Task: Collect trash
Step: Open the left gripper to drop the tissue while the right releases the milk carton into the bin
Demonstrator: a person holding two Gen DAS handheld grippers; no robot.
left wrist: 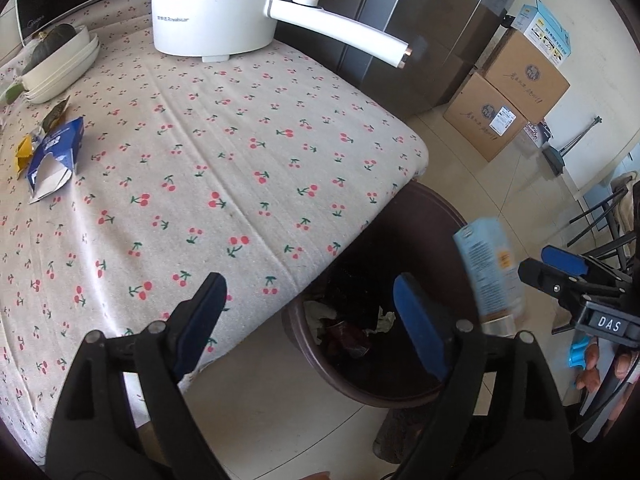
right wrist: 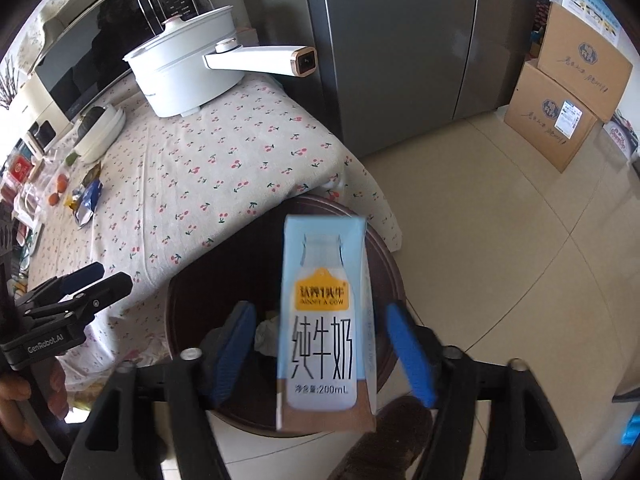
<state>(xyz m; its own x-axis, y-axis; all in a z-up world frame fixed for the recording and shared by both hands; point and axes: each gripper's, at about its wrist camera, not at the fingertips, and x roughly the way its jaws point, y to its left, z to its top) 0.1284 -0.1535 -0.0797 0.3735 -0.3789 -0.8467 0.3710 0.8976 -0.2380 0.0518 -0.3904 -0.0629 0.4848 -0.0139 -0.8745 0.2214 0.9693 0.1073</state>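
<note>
**Inspector:** Right gripper (right wrist: 320,356)?

**Assistant:** Released. Its blue pads (right wrist: 236,352) stand apart on either side of the milk carton (right wrist: 326,324), with a gap visible on each side. Nothing visibly supports the carton. It is upright, long axis vertical, and blurred at the edges; I judge it is dropping.

**Inspector:** Where does it lie relative to the bin?

**Assistant:** Directly above the bin (right wrist: 188,332), which stands on the floor against the corner of the surface (right wrist: 224,168). The left wrist view confirms it: the carton (left wrist: 490,268) hangs over the bin's right rim (left wrist: 448,216), with crumpled paper (left wrist: 320,314) already inside.

**Inspector:** Left gripper (left wrist: 308,320)?

**Assistant:** Spread wide and holding nothing, over the near edge of the surface and the bin.

**Inspector:** What trash is left?

**Assistant:** A torn blue box (left wrist: 56,156) with a yellow wrapper (left wrist: 22,156) touching it, far across the surface to the left. The box's long axis runs roughly away from the gripper. The left gripper is the nearer one, so I judge the next reach is its job.

**Inspector:** Beyond that?

**Assistant:** Stacked white dishes (left wrist: 60,68) and a white pot (left wrist: 216,8), not trash.
</note>
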